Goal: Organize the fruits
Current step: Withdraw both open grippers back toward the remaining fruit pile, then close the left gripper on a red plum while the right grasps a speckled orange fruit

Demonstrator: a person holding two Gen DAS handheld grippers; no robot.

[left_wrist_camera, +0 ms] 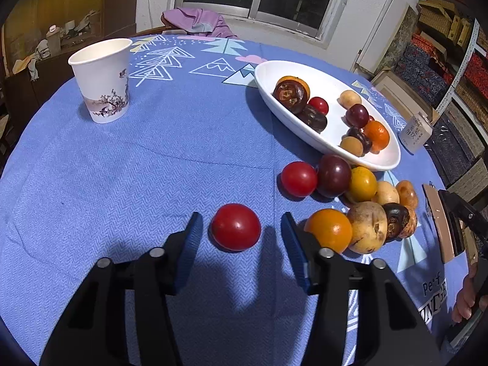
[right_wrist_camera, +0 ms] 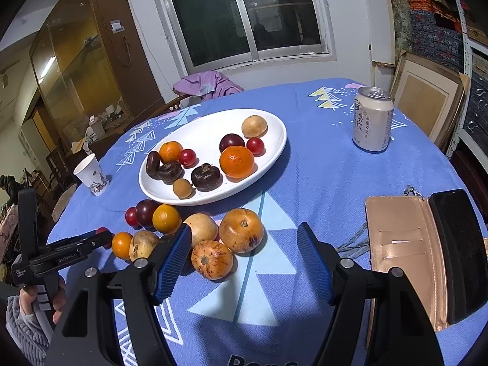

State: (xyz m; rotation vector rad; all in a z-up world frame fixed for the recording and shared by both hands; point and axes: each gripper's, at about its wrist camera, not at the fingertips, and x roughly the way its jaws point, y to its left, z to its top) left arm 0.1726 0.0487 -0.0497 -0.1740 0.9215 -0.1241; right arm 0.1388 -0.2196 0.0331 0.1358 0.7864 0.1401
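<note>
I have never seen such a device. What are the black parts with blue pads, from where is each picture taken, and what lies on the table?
They are two hand-held grippers; a person squeezes each one. Each picture comes from a camera on one gripper, looking along its fingers. The left gripper is open around a round red fruit without gripping it. The right gripper is open and holds nothing. On the blue patterned tablecloth lie an oval white plate with fruits, loose fruits beside it, a white paper cup, a pale drink can and an open beige wallet case.
</note>
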